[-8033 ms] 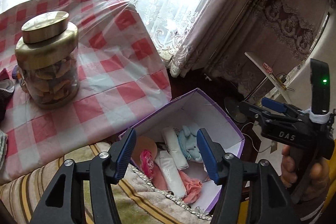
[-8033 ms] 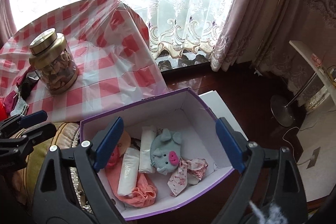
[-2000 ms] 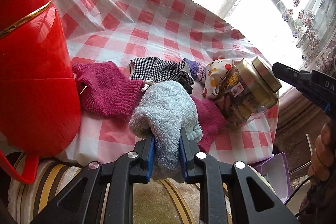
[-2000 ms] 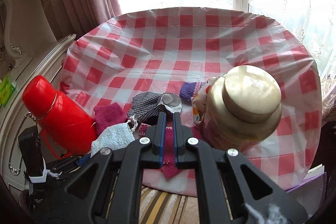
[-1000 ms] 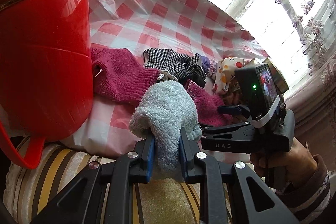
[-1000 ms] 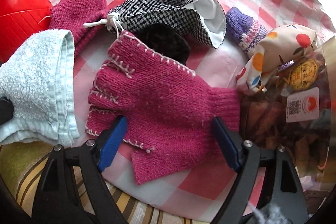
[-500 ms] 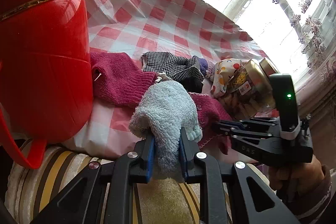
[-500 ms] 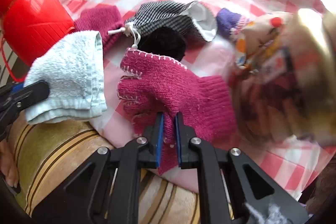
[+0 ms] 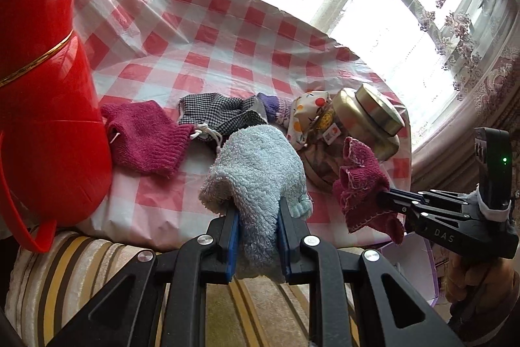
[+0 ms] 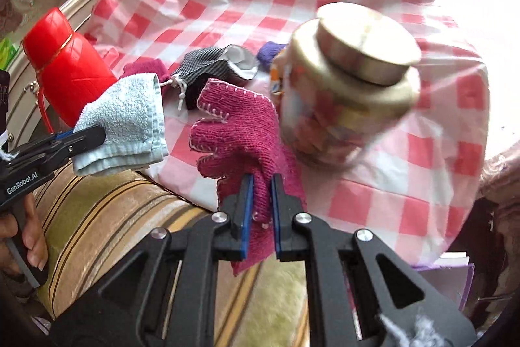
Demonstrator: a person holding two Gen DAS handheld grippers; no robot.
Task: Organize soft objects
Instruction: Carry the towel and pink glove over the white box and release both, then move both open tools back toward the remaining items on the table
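Your table [image 9: 227, 31] is only partly cleared: near its front edge, between the red flask [image 9: 42, 106] and the jar [image 9: 360, 126], a second magenta glove [image 9: 146, 139], a checked pouch [image 9: 217, 113] and smaller pieces lie unsorted. Your left gripper [image 9: 256, 230] is clamped on the pale blue towel [image 9: 256, 168], your right gripper [image 10: 259, 210] on the magenta glove [image 10: 240, 132] (both lifted clear of the cloth). Neither has reached the purple box [image 9: 419, 259], I judge.
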